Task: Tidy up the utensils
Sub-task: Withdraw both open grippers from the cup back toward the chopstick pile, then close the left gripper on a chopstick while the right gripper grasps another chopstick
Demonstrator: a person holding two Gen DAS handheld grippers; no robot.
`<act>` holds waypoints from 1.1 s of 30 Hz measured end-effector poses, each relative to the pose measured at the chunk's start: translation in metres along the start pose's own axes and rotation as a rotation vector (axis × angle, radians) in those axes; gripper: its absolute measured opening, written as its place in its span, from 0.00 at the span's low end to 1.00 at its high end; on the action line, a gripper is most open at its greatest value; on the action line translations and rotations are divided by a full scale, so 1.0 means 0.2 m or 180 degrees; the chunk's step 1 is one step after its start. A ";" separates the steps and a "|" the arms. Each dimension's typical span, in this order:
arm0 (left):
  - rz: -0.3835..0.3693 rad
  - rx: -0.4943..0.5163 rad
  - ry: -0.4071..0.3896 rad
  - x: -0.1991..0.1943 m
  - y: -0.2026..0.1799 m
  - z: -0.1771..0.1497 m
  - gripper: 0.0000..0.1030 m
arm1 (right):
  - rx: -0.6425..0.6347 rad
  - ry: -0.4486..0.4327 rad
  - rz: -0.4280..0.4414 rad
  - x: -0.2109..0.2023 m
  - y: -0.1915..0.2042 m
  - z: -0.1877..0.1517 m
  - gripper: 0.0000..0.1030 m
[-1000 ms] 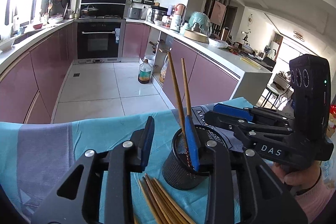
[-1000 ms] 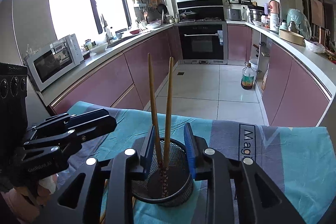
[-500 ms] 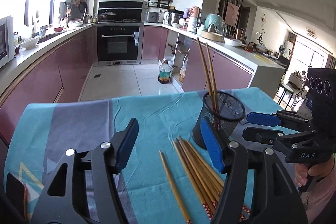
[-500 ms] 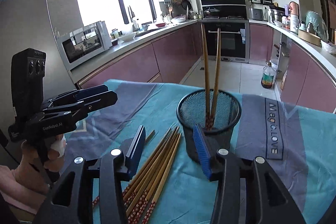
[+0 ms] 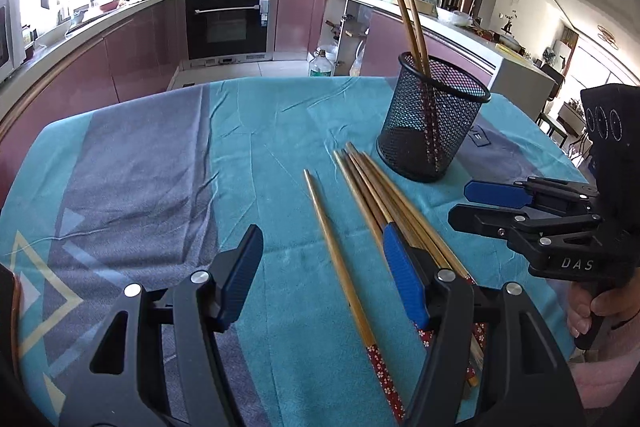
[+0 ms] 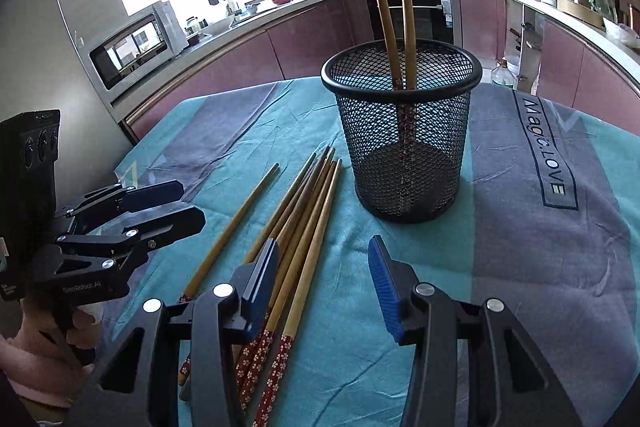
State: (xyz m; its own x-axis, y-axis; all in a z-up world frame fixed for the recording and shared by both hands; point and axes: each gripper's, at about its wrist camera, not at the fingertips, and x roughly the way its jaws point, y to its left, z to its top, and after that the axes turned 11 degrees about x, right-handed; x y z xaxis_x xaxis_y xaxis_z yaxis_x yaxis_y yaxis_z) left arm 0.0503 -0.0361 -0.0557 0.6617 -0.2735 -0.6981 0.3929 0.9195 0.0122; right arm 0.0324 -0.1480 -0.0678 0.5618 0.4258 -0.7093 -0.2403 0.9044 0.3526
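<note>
A black mesh holder [image 5: 432,123] [image 6: 404,147] stands upright on the teal and grey cloth [image 5: 160,167], with two chopsticks [image 5: 408,7] [image 6: 384,7] leaning in it. A bundle of several chopsticks [image 5: 384,195] [image 6: 308,219] lies flat in front of the holder, and a single chopstick [image 5: 336,259] [image 6: 236,223] lies to its left. My left gripper [image 5: 320,239] [image 6: 190,202] hovers open above the single chopstick, its right finger over the bundle. My right gripper [image 6: 323,251] [image 5: 460,202] is open, its left finger above the bundle's right side. Neither holds anything.
A hand [image 5: 592,311] grips the right tool and another hand [image 6: 48,339] the left one. Beyond the table's far edge lie a kitchen floor, purple cabinets, an oven [image 5: 228,23] and a microwave [image 6: 136,43]. The cloth's right part carries printed lettering [image 6: 548,155].
Both grippers have drawn back from the mesh holder and sunk toward the cloth, with their jaws wider. The two chopsticks stay standing in the holder.
</note>
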 end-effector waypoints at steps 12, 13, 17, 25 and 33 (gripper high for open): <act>-0.0053 0.0027 0.0389 0.15 -0.06 -0.02 0.54 | -0.0077 0.0091 -0.0179 0.08 0.03 -0.04 0.28; -0.0042 0.0044 0.0386 0.15 -0.06 -0.02 0.54 | -0.0088 0.0106 -0.0194 0.09 0.03 -0.04 0.28; -0.0009 0.0074 0.0407 0.17 -0.07 -0.01 0.49 | -0.0102 0.0141 -0.0218 0.12 0.04 -0.05 0.26; 0.0052 0.0130 0.0433 0.21 -0.09 0.01 0.38 | -0.0185 0.0174 -0.0320 0.16 0.07 -0.04 0.21; 0.0054 0.0104 0.0437 0.24 -0.07 0.03 0.29 | -0.0200 0.0169 -0.0364 0.20 0.08 0.01 0.19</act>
State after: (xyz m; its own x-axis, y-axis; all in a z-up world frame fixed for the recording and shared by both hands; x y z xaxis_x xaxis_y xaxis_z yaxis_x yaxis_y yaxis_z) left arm 0.0797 -0.0638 -0.0844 0.5757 -0.2148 -0.7889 0.4046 0.9133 0.0465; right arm 0.0536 -0.1164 -0.0898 0.5461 0.3192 -0.7745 -0.2271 0.9463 0.2299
